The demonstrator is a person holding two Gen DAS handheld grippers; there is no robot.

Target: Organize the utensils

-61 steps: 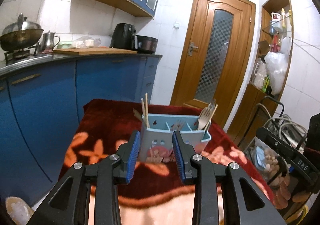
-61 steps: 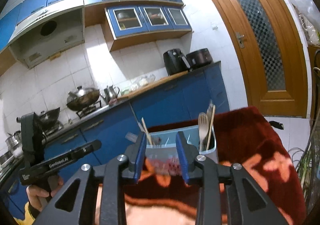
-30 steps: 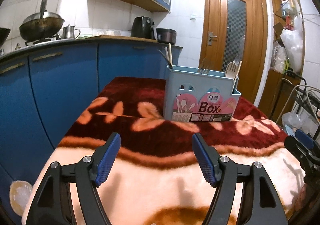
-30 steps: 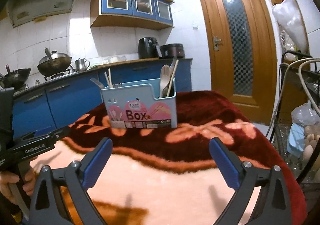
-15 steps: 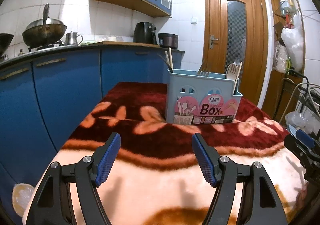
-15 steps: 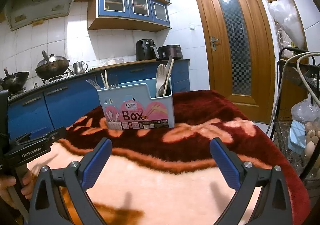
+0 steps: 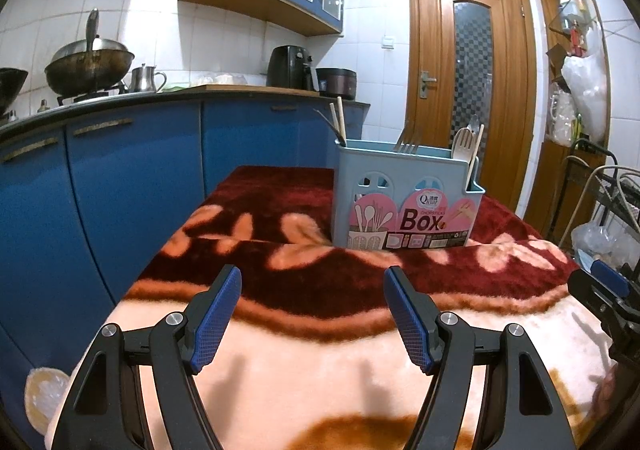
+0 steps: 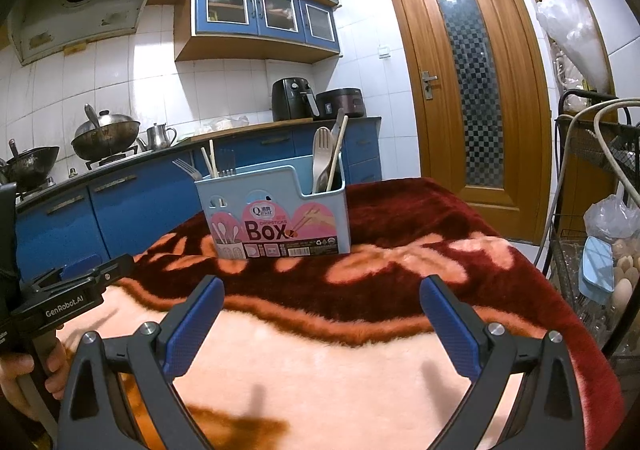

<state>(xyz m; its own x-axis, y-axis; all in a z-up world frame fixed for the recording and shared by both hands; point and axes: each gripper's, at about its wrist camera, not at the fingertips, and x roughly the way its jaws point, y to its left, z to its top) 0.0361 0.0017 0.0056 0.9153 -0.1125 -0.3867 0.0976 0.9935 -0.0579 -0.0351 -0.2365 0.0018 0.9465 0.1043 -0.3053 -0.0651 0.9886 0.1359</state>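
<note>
A pale blue utensil box [image 7: 404, 197] [image 8: 276, 209] with a pink "Box" label stands upright on a red and peach floral blanket [image 7: 320, 330] [image 8: 320, 350]. Chopsticks [image 7: 340, 121] [image 8: 210, 159], forks [image 7: 406, 139] [image 8: 186, 167] and wooden spoons [image 7: 464, 147] [image 8: 322, 157] stick out of its compartments. My left gripper [image 7: 312, 310] hovers open over the peach near part of the blanket, well short of the box, with nothing between its blue pads. My right gripper [image 8: 320, 314] is open wider, also empty and short of the box.
Blue kitchen cabinets [image 7: 120, 177] run along the left, bearing a wok [image 7: 90, 61], a kettle [image 7: 146, 77] and an air fryer [image 7: 290, 67]. A wooden door [image 7: 472, 69] stands behind the box. A wire rack [image 8: 600, 250] with bags and eggs sits at right.
Two seconds ago both grippers were nearly shut and higher, looking down on the box. They have since dropped low, pulled back and opened wide. Over the last half second nothing has moved.
</note>
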